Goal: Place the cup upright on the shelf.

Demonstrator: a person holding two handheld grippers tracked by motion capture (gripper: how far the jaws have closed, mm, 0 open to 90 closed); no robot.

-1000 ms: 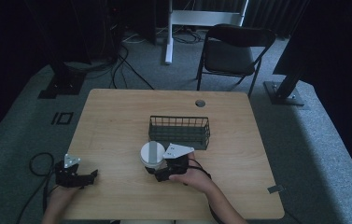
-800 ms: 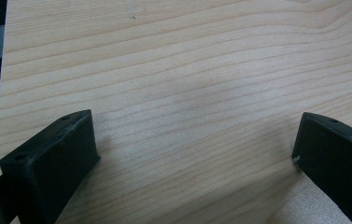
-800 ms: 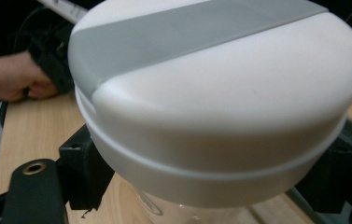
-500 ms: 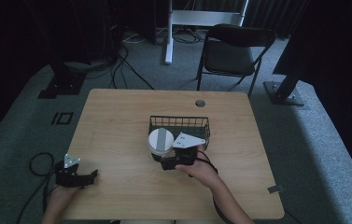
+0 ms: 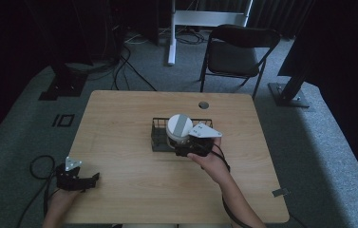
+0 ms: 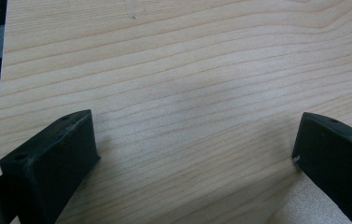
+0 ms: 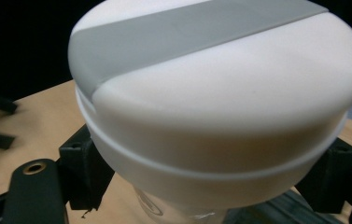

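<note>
A white round-lidded container point(image 5: 178, 128) with a grey band across its lid is held up by my right gripper point(image 5: 186, 145), which is shut on it just below the lid. It hangs over the front part of a black wire basket point(image 5: 157, 137) in the middle of the wooden table point(image 5: 119, 142). In the right gripper view the container point(image 7: 220, 102) looms close, with both jaws pressed against its sides. My left gripper point(image 5: 89, 180) rests at the table's front left corner, open. In the left gripper view my left gripper point(image 6: 192, 154) has only bare wood between its jaws.
A black folding chair point(image 5: 236, 52) stands behind the table. Near the table's far edge is a round cable hole point(image 5: 203, 105). Cables point(image 5: 36, 166) lie on the grey carpet to the left. Dark stands and a white frame line the back.
My right gripper has carried the white container away from the table's front and up over the wire basket. The left gripper has stayed put.
</note>
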